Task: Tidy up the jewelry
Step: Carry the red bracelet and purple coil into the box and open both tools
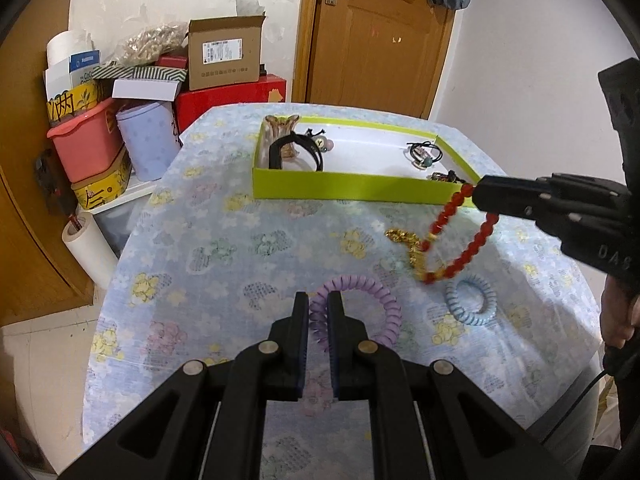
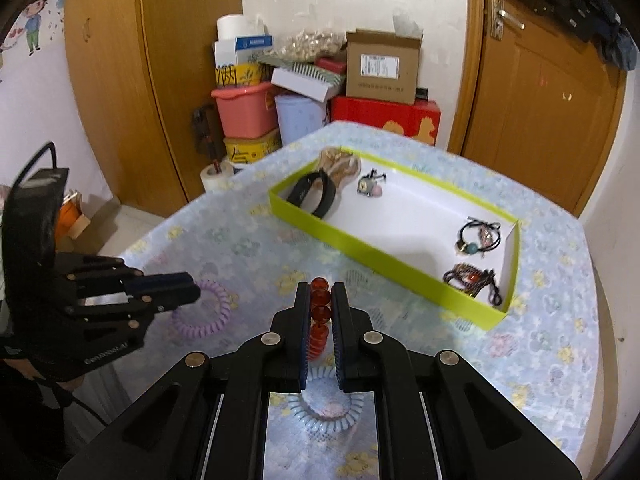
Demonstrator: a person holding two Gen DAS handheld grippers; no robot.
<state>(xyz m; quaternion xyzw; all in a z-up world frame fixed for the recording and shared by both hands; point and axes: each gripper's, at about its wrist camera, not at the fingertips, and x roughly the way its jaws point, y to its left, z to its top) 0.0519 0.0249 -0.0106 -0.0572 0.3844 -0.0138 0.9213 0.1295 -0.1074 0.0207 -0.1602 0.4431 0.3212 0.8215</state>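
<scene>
My right gripper (image 2: 321, 294) is shut on a red bead bracelet (image 1: 460, 232), which hangs off the table from its fingers (image 1: 486, 196) just in front of the green box (image 1: 352, 190). My left gripper (image 1: 318, 300) is shut on the rim of a purple spiral hair tie (image 1: 390, 304) that lies on the floral tablecloth. A blue spiral hair tie (image 1: 472, 300) and a gold chain (image 1: 404, 238) lie on the cloth under the bracelet. The box (image 2: 380, 258) holds a black band (image 2: 312, 196), a hair claw (image 2: 340, 162), a small charm (image 2: 370, 186) and two dark hair ties (image 2: 478, 236).
The table (image 1: 200, 240) has its left edge close by, with a paper roll (image 1: 90, 246) standing on the floor below it. Stacked bins and cardboard boxes (image 1: 224, 52) crowd the corner behind. A wooden door (image 1: 372, 36) stands beyond the far edge.
</scene>
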